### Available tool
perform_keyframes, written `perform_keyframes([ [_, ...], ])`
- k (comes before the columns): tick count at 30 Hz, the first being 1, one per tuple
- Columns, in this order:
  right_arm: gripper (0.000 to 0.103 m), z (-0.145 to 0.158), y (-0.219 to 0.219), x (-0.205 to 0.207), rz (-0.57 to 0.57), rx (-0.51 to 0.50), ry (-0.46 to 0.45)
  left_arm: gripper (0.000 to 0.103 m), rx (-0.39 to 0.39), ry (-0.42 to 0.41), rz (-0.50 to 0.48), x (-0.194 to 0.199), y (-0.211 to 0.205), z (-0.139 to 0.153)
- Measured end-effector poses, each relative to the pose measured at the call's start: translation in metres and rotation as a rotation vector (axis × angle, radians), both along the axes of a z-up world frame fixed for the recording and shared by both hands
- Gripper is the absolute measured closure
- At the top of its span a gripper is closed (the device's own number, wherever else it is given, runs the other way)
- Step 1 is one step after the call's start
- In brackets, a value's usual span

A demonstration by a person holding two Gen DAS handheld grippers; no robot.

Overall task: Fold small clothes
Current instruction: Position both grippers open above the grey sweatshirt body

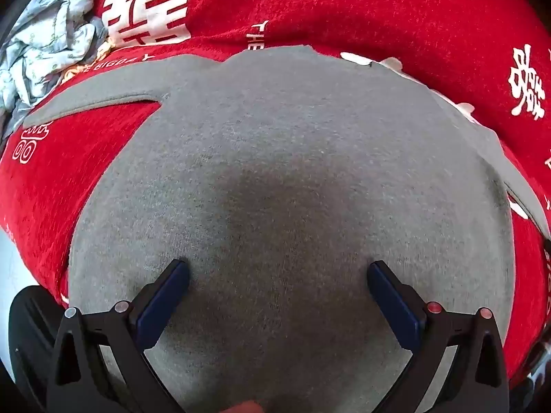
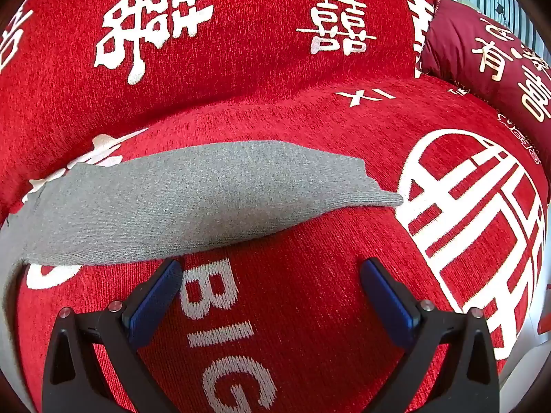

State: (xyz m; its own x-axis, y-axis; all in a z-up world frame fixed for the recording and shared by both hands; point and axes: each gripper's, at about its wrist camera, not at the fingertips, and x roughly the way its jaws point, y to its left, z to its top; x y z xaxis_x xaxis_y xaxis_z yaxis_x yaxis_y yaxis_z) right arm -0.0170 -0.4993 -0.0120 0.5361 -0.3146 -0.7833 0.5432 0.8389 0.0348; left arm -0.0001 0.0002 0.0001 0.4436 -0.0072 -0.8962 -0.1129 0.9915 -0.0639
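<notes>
Both grippers hang with their blue-padded jaws spread wide and nothing between them: the left gripper (image 1: 277, 272) sits low over the broad middle of the grey knit garment (image 1: 286, 179), its shadow dark on the cloth, while the right gripper (image 2: 272, 270) is just beside the garment's near edge, over bare cover. That grey piece lies flat on the red sofa cover (image 2: 310, 258) with white characters, one narrow end reaching right, and a crumpled pale floral cloth (image 1: 44, 44) sits off to the left, a dark red cushion (image 2: 489, 55) at the far right.
</notes>
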Motion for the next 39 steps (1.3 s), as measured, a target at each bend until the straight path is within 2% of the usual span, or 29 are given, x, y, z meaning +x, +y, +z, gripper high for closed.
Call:
perform_keyframes([
  [7, 0.0, 0.0, 0.0, 0.0, 0.0, 0.0, -0.001, 0.0, -0.002, -0.013, 0.02, 0.0, 0.002, 0.001],
  [12, 0.0, 0.0, 0.0, 0.0, 0.0, 0.0, 0.0, 0.0, 0.012, 0.001, 0.027, 0.013, -0.012, 0.02],
  [16, 0.0, 0.002, 0.0, 0.0, 0.027, 0.011, 0.015, 0.0, 0.023, -0.033, 0.011, 0.008, -0.013, 0.018],
  [21, 0.0, 0.009, 0.001, -0.006, 0.106, 0.076, 0.089, 0.0, 0.026, -0.049, -0.019, 0.005, -0.009, 0.014],
  [23, 0.0, 0.016, 0.005, -0.02, 0.077, 0.156, 0.075, 0.0, 0.027, -0.055, -0.021, 0.004, -0.008, 0.014],
  [24, 0.0, 0.024, 0.011, -0.03, 0.079, 0.234, 0.032, 0.0, 0.028, -0.057, -0.019, 0.005, -0.009, 0.014],
  [25, 0.0, 0.037, 0.023, -0.04, 0.081, 0.256, -0.008, 0.0, 0.03, -0.063, -0.018, 0.004, -0.008, 0.014],
  [27, 0.0, 0.066, 0.057, -0.053, 0.105, 0.163, -0.077, 0.0, 0.034, -0.073, -0.015, 0.001, -0.008, 0.012],
  [29, 0.0, 0.089, 0.105, -0.056, 0.205, 0.088, -0.114, 0.0, 0.037, -0.079, -0.014, -0.001, -0.008, 0.011],
  [31, 0.0, 0.098, 0.149, -0.053, 0.304, 0.065, -0.111, 0.0, 0.04, -0.079, -0.021, 0.0, -0.008, 0.011],
  [34, 0.0, 0.095, 0.226, -0.042, 0.498, 0.05, -0.083, 0.0, 0.03, -0.077, -0.045, 0.001, -0.006, 0.01],
  [35, 0.0, 0.086, 0.257, -0.036, 0.574, 0.041, -0.052, 0.0, 0.027, -0.077, -0.052, 0.0, -0.005, 0.009],
  [39, 0.0, 0.054, 0.321, -0.028, 0.704, -0.013, 0.078, 0.0, 0.019, -0.074, -0.081, -0.002, -0.003, 0.008],
])
